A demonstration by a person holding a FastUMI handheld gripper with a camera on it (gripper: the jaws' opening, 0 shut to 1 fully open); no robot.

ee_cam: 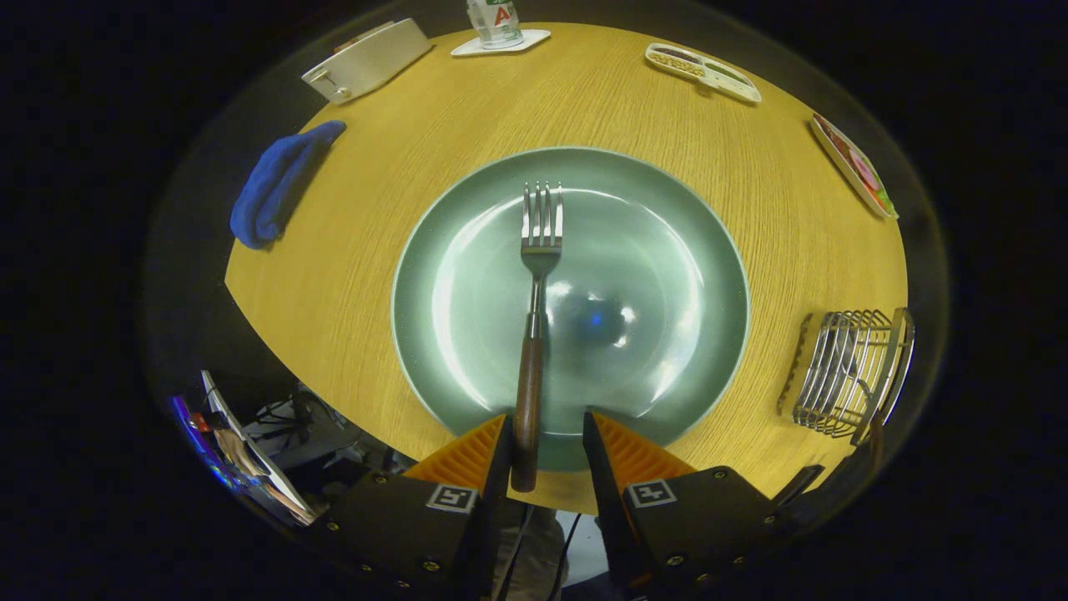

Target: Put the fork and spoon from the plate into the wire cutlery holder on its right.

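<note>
The tool [546, 438] is open, its fingers either side of the fork [534, 334] handle, which lies against the left finger. The fork rests on the green plate [684, 250], tines pointing far. For a firm grip, centre the handle before closing. The wire holder [843, 371] stands right on the wooden counter [375, 250]; no spoon is visible.

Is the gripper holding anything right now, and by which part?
Nothing is held. The open gripper straddles the fork at its wooden handle end; only one finger seems to touch it.
</note>
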